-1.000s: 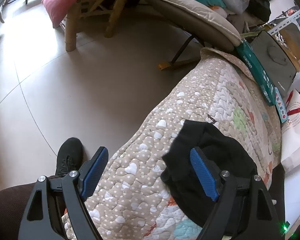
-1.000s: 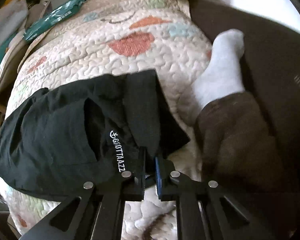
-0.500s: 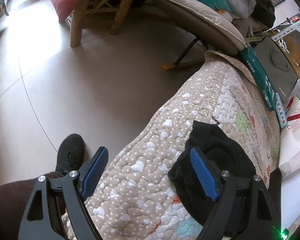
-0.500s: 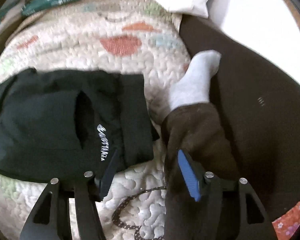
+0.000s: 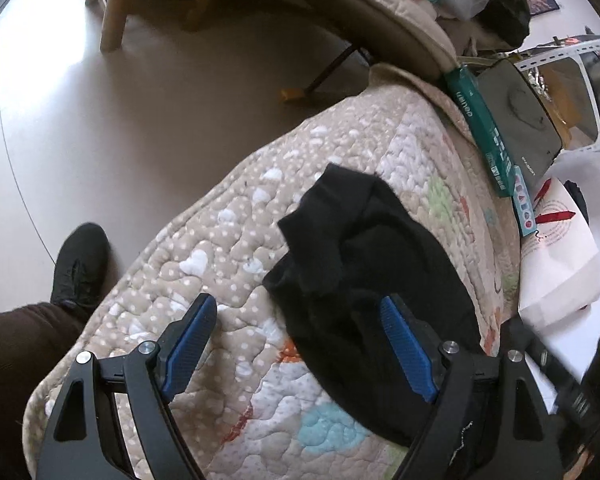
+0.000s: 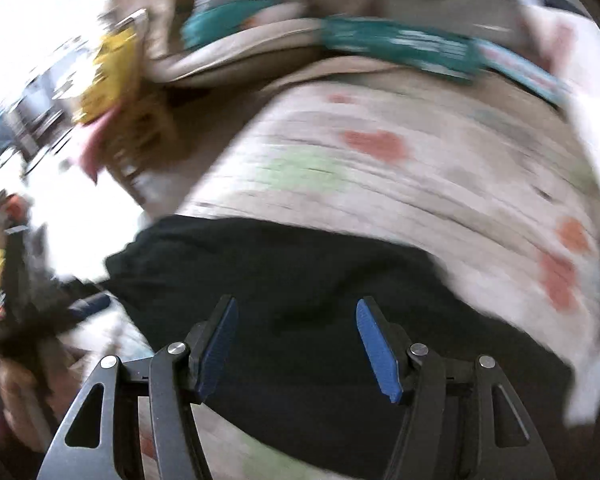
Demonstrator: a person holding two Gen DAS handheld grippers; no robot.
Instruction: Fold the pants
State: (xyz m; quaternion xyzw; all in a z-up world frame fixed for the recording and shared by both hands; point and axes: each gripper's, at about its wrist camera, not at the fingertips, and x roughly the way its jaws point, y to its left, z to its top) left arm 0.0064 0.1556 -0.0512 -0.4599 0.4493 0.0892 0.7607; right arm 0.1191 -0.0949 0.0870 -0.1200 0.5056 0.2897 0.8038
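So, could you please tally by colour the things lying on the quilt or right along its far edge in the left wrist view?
Black: 1, the pants
Teal: 1, the long box
Dark grey: 1, the flat case
White: 1, the paper bag
Total: 4
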